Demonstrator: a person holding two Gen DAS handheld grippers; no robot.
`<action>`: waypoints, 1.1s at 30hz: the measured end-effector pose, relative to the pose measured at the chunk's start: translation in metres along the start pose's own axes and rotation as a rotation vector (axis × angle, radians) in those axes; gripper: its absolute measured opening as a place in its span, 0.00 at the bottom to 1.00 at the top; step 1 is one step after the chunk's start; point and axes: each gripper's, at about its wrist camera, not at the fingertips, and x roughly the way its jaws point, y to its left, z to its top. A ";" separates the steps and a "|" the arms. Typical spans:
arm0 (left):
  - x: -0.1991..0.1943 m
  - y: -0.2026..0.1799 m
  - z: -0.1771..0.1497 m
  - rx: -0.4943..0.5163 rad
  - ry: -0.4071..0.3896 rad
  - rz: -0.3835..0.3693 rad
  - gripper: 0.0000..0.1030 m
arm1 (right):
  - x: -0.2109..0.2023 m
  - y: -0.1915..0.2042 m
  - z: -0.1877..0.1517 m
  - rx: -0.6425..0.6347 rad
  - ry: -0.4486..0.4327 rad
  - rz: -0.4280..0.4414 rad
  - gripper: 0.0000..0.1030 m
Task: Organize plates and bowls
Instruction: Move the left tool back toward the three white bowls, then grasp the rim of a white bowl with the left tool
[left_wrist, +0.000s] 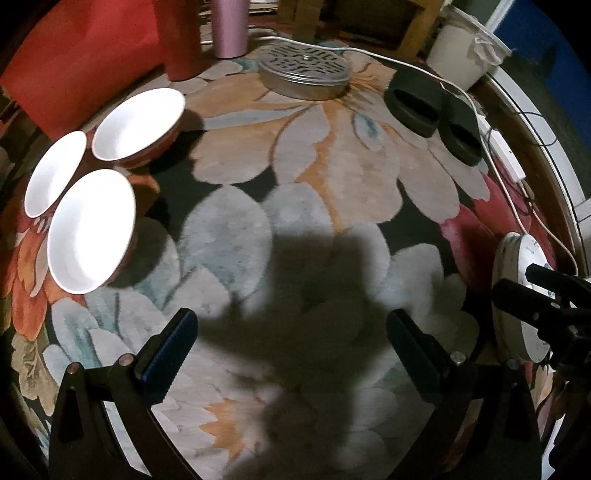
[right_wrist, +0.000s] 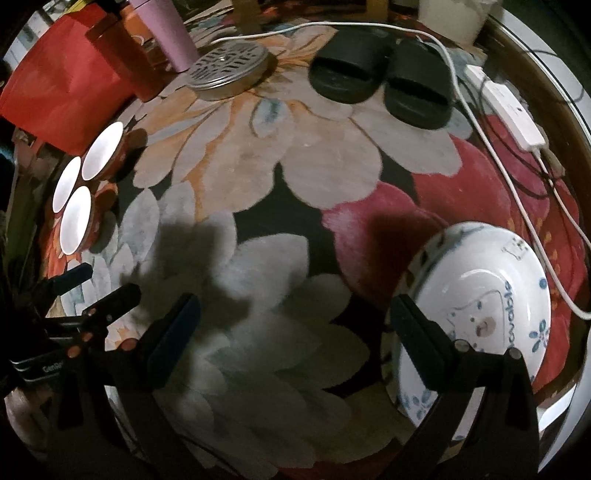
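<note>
White-lined bowls (left_wrist: 92, 229), three in a tight cluster, sit well beyond and left of the left gripper (left_wrist: 291, 354), whose jaws stand wide apart and empty above the floral rug (left_wrist: 332, 166); grouping them likely marks the sorting spot. From the right wrist, the right gripper (right_wrist: 295, 339) is equally spread, holding nothing. Its right finger overlaps the rim of the patterned plate (right_wrist: 491, 288), though contact is unclear, probably lining up a grasp.

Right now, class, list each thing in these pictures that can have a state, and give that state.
Three bowls: upright, empty, clustered on the rug.
Patterned plate: upright, empty, by the right tool's finger.
Left tool: open, holding nothing.
Right tool: open, holding nothing.
Black slippers: paired, side by side.
</note>
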 end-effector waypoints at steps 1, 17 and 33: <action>0.000 0.003 0.000 -0.005 -0.001 0.003 0.99 | 0.001 0.002 0.001 -0.002 0.001 0.004 1.00; -0.002 0.058 -0.002 -0.097 -0.003 0.048 0.99 | 0.024 0.052 0.010 -0.087 0.040 0.050 1.00; -0.005 0.093 -0.008 -0.166 -0.004 0.060 0.99 | 0.042 0.090 0.016 -0.145 0.069 0.062 1.00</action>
